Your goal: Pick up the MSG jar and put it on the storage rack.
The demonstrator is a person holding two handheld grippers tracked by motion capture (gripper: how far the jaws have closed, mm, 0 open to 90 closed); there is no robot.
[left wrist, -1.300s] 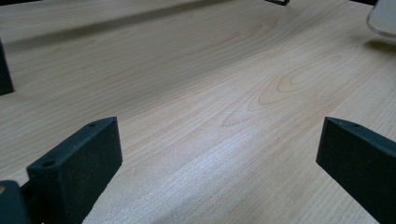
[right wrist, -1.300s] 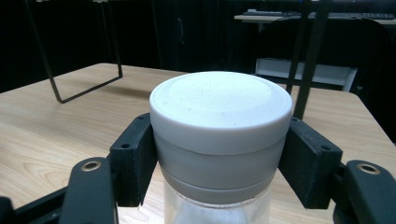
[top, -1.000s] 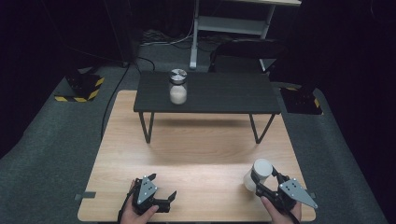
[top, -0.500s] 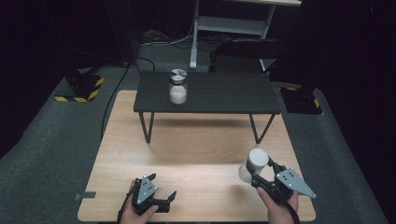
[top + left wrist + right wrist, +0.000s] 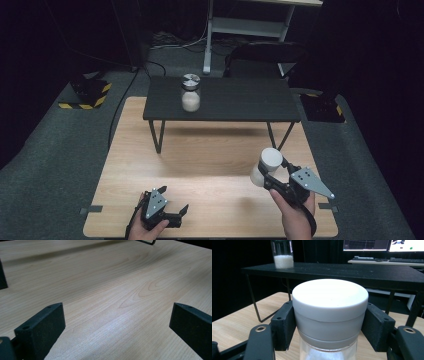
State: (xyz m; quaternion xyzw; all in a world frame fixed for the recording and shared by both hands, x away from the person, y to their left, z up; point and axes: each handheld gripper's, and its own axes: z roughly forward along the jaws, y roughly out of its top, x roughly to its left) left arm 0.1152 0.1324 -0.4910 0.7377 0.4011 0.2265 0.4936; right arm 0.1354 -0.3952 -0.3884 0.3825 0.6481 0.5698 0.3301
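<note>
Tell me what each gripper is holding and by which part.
Right gripper clamps the white-lidded clear glass jar at its lid; left gripper is open, holding nothing.

Black shelf [image 5: 235, 102] bars the wooden table's [image 5: 200, 165] far half.

This was a lab or recording studio rather than a home. A light wooden table [image 5: 150, 150] stood on grey carpet [image 5: 45, 165] amid black-curtained darkness, carrying a small black metal-legged shelf [image 5: 235, 102]. Yellow-and-black hazard-striped stand bases [image 5: 86, 94] sat on the floor, and lit computer monitors [image 5: 384, 245] and a keyboard [image 5: 372, 259] occupied a desk behind.
</note>
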